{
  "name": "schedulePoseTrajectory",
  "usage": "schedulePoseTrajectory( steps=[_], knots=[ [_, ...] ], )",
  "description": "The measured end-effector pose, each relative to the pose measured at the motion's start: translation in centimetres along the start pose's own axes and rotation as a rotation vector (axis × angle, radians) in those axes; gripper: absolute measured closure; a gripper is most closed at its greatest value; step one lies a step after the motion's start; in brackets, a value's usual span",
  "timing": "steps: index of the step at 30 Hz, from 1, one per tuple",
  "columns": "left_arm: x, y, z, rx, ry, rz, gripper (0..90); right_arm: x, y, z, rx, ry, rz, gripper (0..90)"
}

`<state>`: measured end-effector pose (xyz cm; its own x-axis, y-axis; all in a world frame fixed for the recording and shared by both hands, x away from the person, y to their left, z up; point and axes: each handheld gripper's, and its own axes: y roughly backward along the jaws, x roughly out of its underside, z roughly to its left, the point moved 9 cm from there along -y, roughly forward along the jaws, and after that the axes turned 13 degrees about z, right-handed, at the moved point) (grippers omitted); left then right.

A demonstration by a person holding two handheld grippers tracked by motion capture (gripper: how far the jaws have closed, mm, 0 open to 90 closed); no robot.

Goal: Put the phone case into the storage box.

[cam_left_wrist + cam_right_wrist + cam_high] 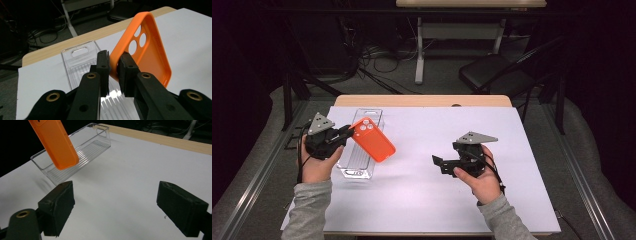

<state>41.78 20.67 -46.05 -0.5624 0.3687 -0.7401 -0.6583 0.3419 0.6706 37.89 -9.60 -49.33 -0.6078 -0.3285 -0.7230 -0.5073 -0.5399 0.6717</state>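
An orange phone case hangs in the air over a clear plastic tray at the table's left. My left gripper is shut on the case's rim; in the left gripper view the two black pads pinch the orange edge, with the camera cut-outs showing above. My right gripper hovers low over the white sheet at centre right, open, with nothing between its jaws. From the right gripper view the orange case slants above the tray, well ahead of the wide-set pads.
A white sheet covers most of the wooden table. Behind the table stand a black chair and the leg of another desk, with cables on the floor.
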Motion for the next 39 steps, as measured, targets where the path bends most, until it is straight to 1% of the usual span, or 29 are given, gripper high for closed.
schedulePoseTrajectory(
  steps=[2, 3, 4, 6, 8, 10, 12, 17, 21, 26, 28, 33, 37, 39],
  knots=[
    [-0.1, 0.0, 0.0, 0.001, -0.002, -0.001, 80.2, 0.0, -0.1, -0.1, 0.004, 0.002, 0.0, 13.9],
    [-0.2, 0.0, -0.2, 0.012, 0.003, -0.007, 80.2, 0.0, -0.1, -0.1, 0.007, 0.001, 0.003, 13.6],
    [-0.3, 0.0, -0.3, 0.024, 0.001, -0.009, 80.2, 0.0, -0.2, -0.1, 0.007, -0.003, 0.002, 12.9],
    [-0.8, -0.1, -0.7, 0.066, 0.002, -0.015, 80.1, 0.1, -0.2, 0.0, 0.004, -0.001, 0.006, 11.0],
    [-1.3, -0.3, -1.2, 0.088, -0.006, -0.017, 80.1, 0.2, -0.3, 0.0, 0.005, 0.016, 0.011, 8.5],
    [-1.7, -0.7, -1.5, 0.09, -0.026, 0.002, 80.1, 0.3, -0.3, 0.1, 0.0, 0.024, 0.018, 6.4],
    [-2.0, -1.3, -1.8, 0.089, -0.051, 0.033, 80.1, 0.3, -0.2, 0.2, -0.005, 0.03, 0.017, 6.0],
    [-2.4, -2.4, -2.0, 0.094, -0.088, 0.089, 80.1, 0.2, -0.1, 0.0, -0.003, 0.023, 0.009, 6.0],
    [-2.6, -3.2, -1.8, 0.095, -0.108, 0.135, 80.1, 0.3, 0.1, -0.2, 0.0, 0.011, 0.011, 6.0],
    [-3.0, -3.6, -1.3, 0.109, -0.113, 0.157, 80.1, 0.3, 0.1, -0.3, 0.0, 0.008, 0.012, 6.1],
    [-3.2, -3.7, -0.8, 0.103, -0.114, 0.167, 80.1, 0.3, 0.1, -0.3, 0.0, 0.008, 0.012, 6.1],
    [-3.6, -4.1, 0.6, 0.049, -0.138, 0.194, 80.1, 0.3, 0.0, -0.2, 0.0, 0.012, 0.013, 6.1],
    [-4.0, -4.3, 1.6, 0.023, -0.14, 0.203, 80.1, 0.4, 0.0, -0.3, 0.0, 0.01, 0.014, 6.0],
    [-4.3, -4.4, 2.1, 0.014, -0.14, 0.195, 80.1, 0.4, 0.0, -0.3, 0.0, 0.011, 0.014, 6.1]
  ],
)
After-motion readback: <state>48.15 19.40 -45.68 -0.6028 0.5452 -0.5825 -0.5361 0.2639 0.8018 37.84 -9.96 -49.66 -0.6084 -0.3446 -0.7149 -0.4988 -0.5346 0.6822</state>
